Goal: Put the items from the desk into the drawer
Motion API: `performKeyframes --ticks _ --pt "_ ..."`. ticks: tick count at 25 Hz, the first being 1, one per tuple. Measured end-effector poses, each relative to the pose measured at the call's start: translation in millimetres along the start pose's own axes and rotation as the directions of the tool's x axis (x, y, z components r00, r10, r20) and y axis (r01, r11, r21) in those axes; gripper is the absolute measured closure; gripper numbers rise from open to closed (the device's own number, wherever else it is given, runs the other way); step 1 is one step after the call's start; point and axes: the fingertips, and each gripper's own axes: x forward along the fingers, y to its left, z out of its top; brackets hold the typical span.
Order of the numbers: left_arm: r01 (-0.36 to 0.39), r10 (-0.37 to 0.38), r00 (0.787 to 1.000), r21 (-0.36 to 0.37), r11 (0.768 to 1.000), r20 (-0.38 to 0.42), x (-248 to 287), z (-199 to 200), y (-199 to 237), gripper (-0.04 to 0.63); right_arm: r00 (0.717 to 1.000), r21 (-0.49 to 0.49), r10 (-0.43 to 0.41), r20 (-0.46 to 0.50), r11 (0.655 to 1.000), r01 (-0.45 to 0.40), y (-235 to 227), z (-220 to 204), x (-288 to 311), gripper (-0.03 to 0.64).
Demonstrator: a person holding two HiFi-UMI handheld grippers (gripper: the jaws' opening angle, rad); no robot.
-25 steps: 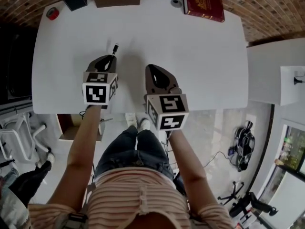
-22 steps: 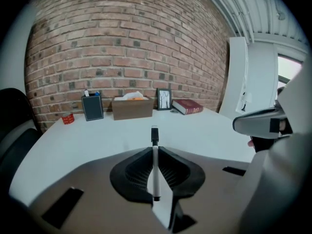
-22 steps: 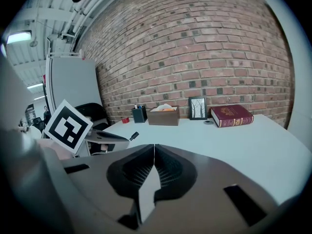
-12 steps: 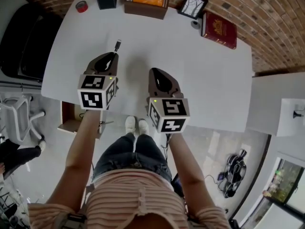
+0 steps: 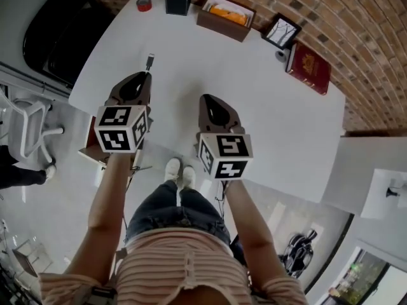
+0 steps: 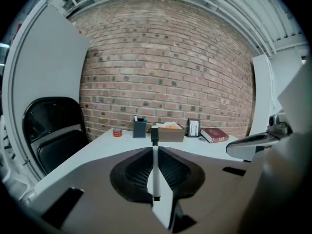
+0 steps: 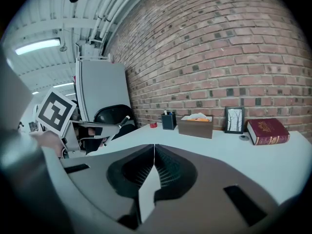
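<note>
Left gripper view: L claw (image 6: 155, 149) clamps marker (image 6: 155, 179), cap poking fwd; R claw (image 7: 154, 147) closed.

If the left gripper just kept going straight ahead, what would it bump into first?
Probably the brown box at the back of the desk, or the pen holder beside it: the marker clamped in the left gripper aims between them. Depth is unclear.

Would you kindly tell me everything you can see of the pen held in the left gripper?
The pen is slim, with a white barrel that looks like plastic and a black end pointing toward the brick wall. The left gripper is shut on the barrel, so the pen lies along the closed jaws with its black end protruding past their tips. It is held over the white desk, and nothing else appears to touch it.
</note>
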Motion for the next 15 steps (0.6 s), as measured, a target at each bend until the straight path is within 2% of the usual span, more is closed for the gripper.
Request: performKeyframes --ticks 8,15 --pt "-0.175 0.177 0.984 -0.067 0.982 0.020 -53 -14 36 0.554 0.991 -0.055 0.136 -0.012 0.989 -0.137 34 -2 3 0.599" --pt "-0.317 0.320 0.947 -0.123 0.940 0.007 -102 -38 59 0.554 0.963 -0.103 0.268 -0.037 0.957 -0.270 71 -9 5 0.599"
